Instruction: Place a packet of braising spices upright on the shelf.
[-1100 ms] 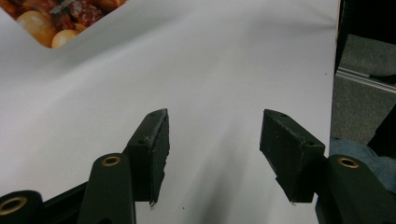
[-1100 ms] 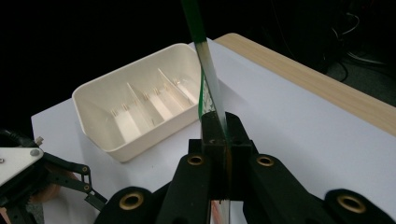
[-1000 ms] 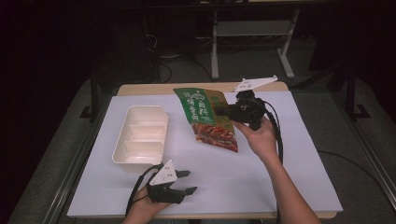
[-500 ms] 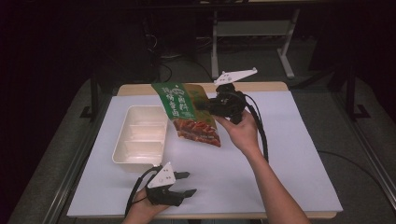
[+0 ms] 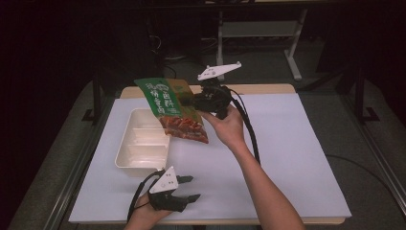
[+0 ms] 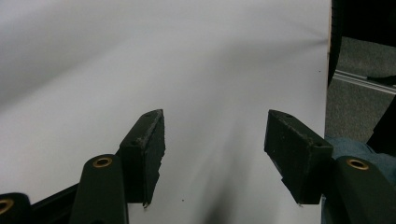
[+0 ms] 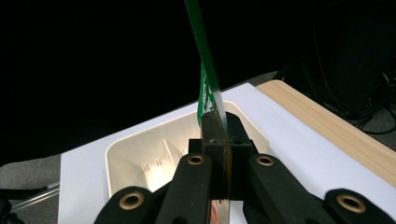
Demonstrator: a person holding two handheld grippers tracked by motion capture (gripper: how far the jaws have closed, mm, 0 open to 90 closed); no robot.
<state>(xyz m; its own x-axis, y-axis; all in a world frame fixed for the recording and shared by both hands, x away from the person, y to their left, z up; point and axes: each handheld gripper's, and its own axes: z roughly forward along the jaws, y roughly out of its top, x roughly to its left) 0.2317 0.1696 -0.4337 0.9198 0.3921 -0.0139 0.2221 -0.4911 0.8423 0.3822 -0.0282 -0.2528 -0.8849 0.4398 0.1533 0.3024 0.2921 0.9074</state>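
A green snack bag [image 5: 172, 108] with a picture of red food hangs in the air over the far right corner of the cream divided tray [image 5: 125, 143]. My right gripper [image 5: 191, 101] is shut on the bag's right edge. In the right gripper view the bag's edge [image 7: 205, 56] rises from between the closed jaws of that gripper [image 7: 219, 122], with the tray [image 7: 140, 158] below it. My left gripper [image 5: 194, 188] rests near the table's front edge. It is open, its jaws have just been opening, and nothing but the white sheet [image 6: 140, 56] lies between them [image 6: 215, 135].
A white sheet [image 5: 297, 143] covers the table, with a strip of bare wood [image 5: 258, 88] along the far edge. Behind the table stand a metal frame [image 5: 258, 28] and cables on a dark floor. The table's right edge [image 6: 328, 56] shows in the left gripper view.
My right hand has carried the bag to the left and a little upward, from the middle of the table to above the tray. The left hand has stayed in place.
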